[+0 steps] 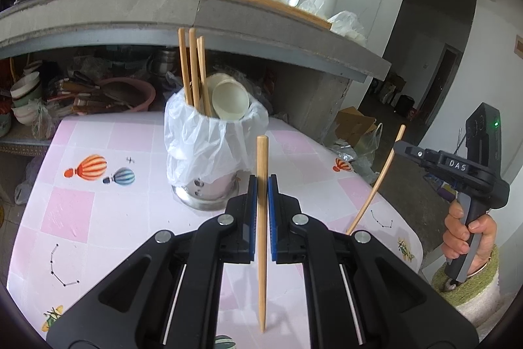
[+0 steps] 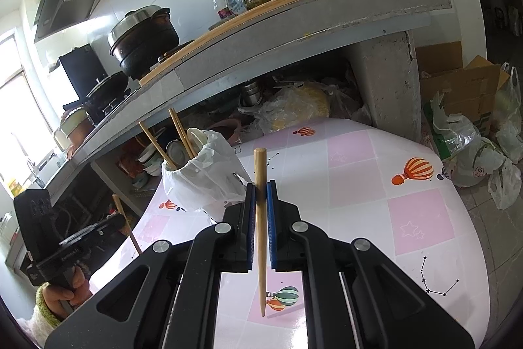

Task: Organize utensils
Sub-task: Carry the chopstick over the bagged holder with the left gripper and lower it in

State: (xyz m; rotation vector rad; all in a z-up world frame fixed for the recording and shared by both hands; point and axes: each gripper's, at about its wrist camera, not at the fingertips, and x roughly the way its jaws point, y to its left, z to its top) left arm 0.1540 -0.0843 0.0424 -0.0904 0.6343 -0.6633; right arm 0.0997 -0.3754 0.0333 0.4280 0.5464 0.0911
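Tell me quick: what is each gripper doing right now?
Left gripper: closed on a wooden chopstick, held upright.
Right gripper: closed on another chopstick, also upright.

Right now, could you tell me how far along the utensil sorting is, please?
Done: three chopsticks and a white spoon stand in the bag-lined holder. In hand: the left hand-held gripper and the right hand-held gripper each clamp one chopstick above the table. Left: dropping both into the holder.

Left gripper (image 1: 262, 182) jaws pinch a chopstick (image 1: 262, 218) above the table (image 1: 98, 218).
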